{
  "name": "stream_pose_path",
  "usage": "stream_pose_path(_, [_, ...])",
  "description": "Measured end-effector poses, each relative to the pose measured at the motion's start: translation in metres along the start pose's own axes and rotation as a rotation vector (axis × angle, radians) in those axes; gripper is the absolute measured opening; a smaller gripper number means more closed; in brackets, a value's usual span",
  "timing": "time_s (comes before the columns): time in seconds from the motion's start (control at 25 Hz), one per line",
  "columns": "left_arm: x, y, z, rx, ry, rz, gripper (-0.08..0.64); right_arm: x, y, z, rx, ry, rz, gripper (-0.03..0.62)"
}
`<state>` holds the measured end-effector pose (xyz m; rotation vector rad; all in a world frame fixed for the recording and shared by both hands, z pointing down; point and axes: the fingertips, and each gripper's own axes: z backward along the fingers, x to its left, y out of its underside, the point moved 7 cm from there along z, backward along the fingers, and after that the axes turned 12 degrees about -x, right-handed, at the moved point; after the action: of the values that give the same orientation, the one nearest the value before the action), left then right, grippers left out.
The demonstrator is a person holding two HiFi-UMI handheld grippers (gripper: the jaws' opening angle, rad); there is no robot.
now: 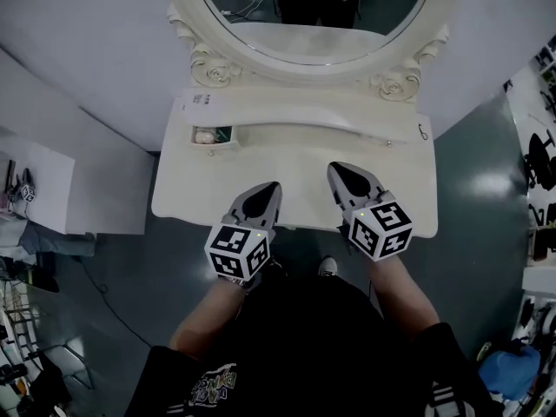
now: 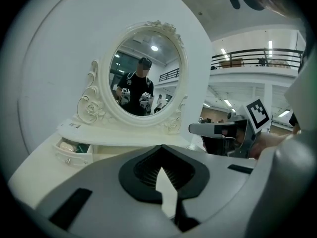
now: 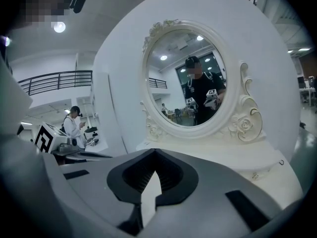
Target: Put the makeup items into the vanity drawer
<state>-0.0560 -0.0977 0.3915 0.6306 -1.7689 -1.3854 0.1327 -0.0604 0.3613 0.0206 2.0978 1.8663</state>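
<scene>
Now, left claw (image 1: 270, 189): pressed together, nothing in it, over the worktop's front edge.
right claw (image 1: 339, 172): pressed together as well, empty, near the left one.
worktop (image 1: 295, 174): cream vanity top under both claws.
drawer (image 1: 214, 148): small, at the far left, standing open.
makeup items (image 1: 205, 135): inside that drawer, a pale piece beside something green.
mirror (image 1: 313, 7): oval with a carved frame, behind the drawer.

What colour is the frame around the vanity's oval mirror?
The mirror frame is cream white with carved roses, clearest in the left gripper view.
</scene>
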Motion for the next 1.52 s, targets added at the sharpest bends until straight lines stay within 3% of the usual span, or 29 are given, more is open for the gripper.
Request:
stream_pose_path(0.16, [-0.023, 0.006, 0.005, 0.007, 0.001, -0.008, 0.000, 0.007, 0.004, 0.024, -0.011, -0.005, -0.016, 0.029])
stream_pose_path(0.4, [-0.054, 0.026, 0.013, 0.042, -0.001, -0.007, 0.000, 0.018, 0.029, 0.057, 0.051, -0.067, -0.035, 0.029])
stream_pose_path(0.72, [-0.087, 0.031, 0.014, 0.030, -0.027, -0.018, 0.000, 0.005, 0.026, 0.077, 0.043, -0.108, -0.034, 0.029])
stream_pose_path(1.08, [-0.108, 0.053, 0.014, 0.023, -0.083, 0.018, 0.000, -0.008, 0.039, 0.094, 0.084, -0.158, -0.028, 0.029])
stream_pose_path(1.52, [-0.124, 0.052, 0.000, 0.017, -0.077, -0.001, 0.000, -0.023, 0.035, 0.106, 0.078, -0.168, -0.017, 0.029])
